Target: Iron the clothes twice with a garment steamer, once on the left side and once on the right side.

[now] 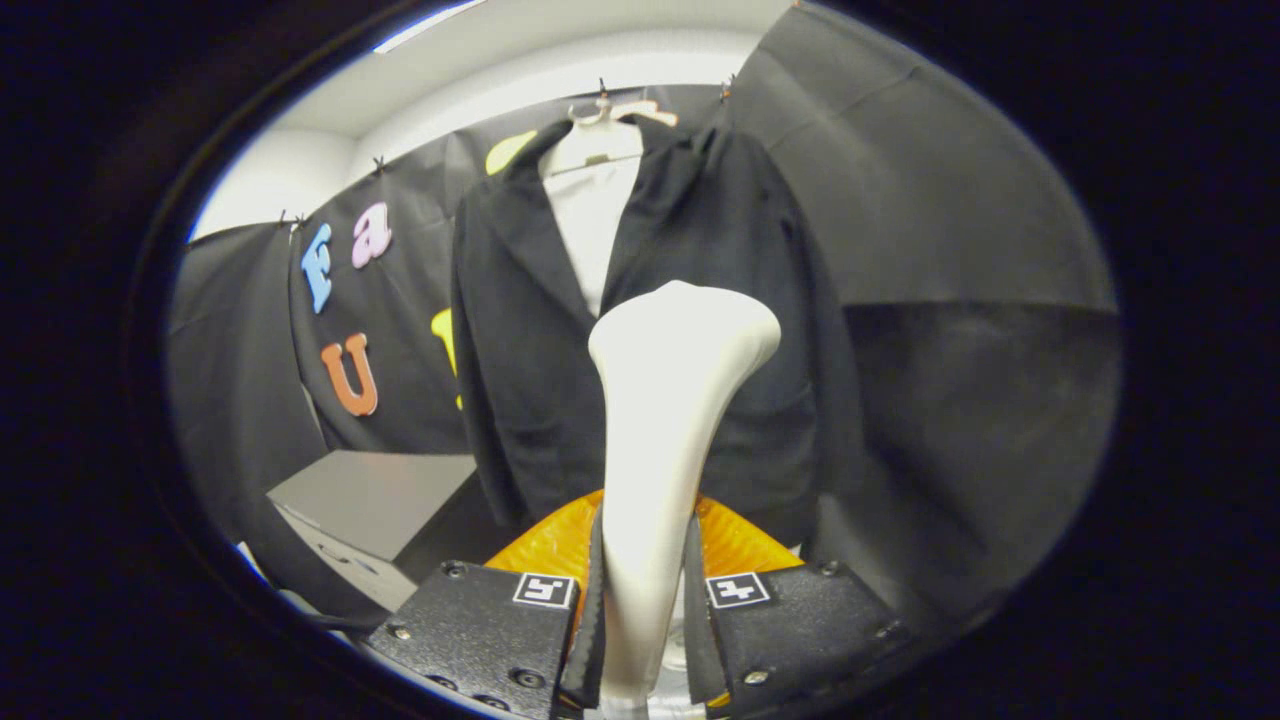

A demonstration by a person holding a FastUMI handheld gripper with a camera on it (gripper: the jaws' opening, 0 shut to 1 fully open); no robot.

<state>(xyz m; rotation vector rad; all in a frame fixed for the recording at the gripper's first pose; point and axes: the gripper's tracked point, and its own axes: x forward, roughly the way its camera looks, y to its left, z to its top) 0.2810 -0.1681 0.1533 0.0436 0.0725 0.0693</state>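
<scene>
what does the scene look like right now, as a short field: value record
claw: shut on the garment steamer, both fingers pressing its neck
garment steamer: white, upright between the fingers, head flaring upward
jacket: black, hanging beyond the steamer, open at the front
shirt: white, inside the jacket
hanger: at the jacket's collar
grey box: low, beside the jacket
contact: cannot tell if the steamer head touches the jacket

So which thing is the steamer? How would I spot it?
Find the black jacket hanging on the hanger against the black cloth wall. In front of it, a tall white steamer stands upright, its handle clamped between the two tongs. It is the only smooth white piece that widens to a flat head on top.
</scene>
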